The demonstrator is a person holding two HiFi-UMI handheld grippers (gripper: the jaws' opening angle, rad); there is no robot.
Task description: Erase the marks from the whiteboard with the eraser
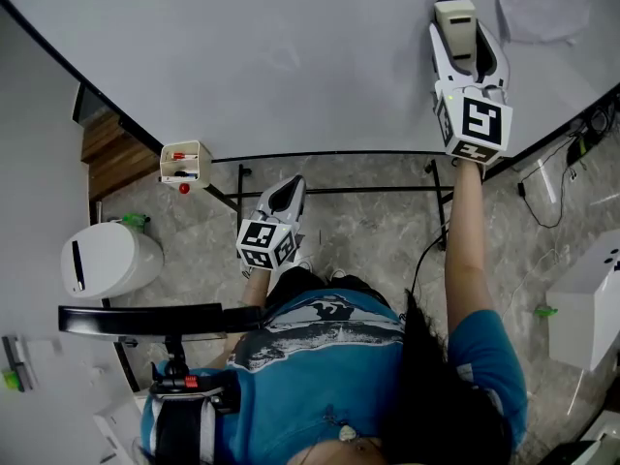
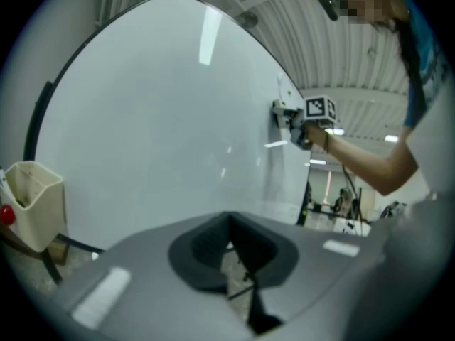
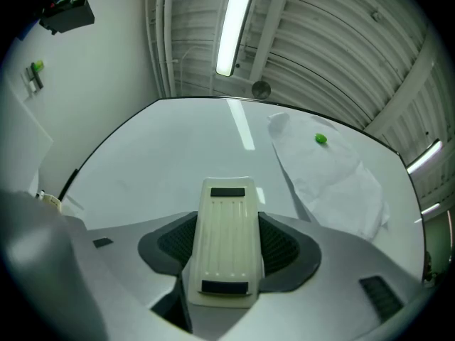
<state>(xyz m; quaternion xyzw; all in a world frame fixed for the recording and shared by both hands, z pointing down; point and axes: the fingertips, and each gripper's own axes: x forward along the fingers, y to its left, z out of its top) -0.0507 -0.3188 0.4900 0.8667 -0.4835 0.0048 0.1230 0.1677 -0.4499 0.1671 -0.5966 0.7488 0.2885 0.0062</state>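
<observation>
White and glossy, the large black-framed whiteboard [image 1: 291, 56] filled the scene, showing only faint grey smudges, so little seemed left to wipe. A crumpled white paper sheet [image 3: 330, 180] hung at its upper right. To finish well, the strokes probably wanted to be broad and overlapping, pressed evenly, and kept clear of that sheet.

The right gripper [image 1: 467, 42], on an outstretched arm, was up at the board with its jaws clamped on the cream ribbed-plastic eraser [image 1: 455, 17]. The left gripper [image 1: 289, 190] hung low by the person's body, well apart from the board, its jaws together on nothing.

The eraser lay lengthwise between the jaws, its long axis running along the gripper and its far end pointing away from the person towards the board, ribbed back to the camera. Whether its wiping face sat flat on the surface could not be told; laying it flat would likely clean best.
</observation>
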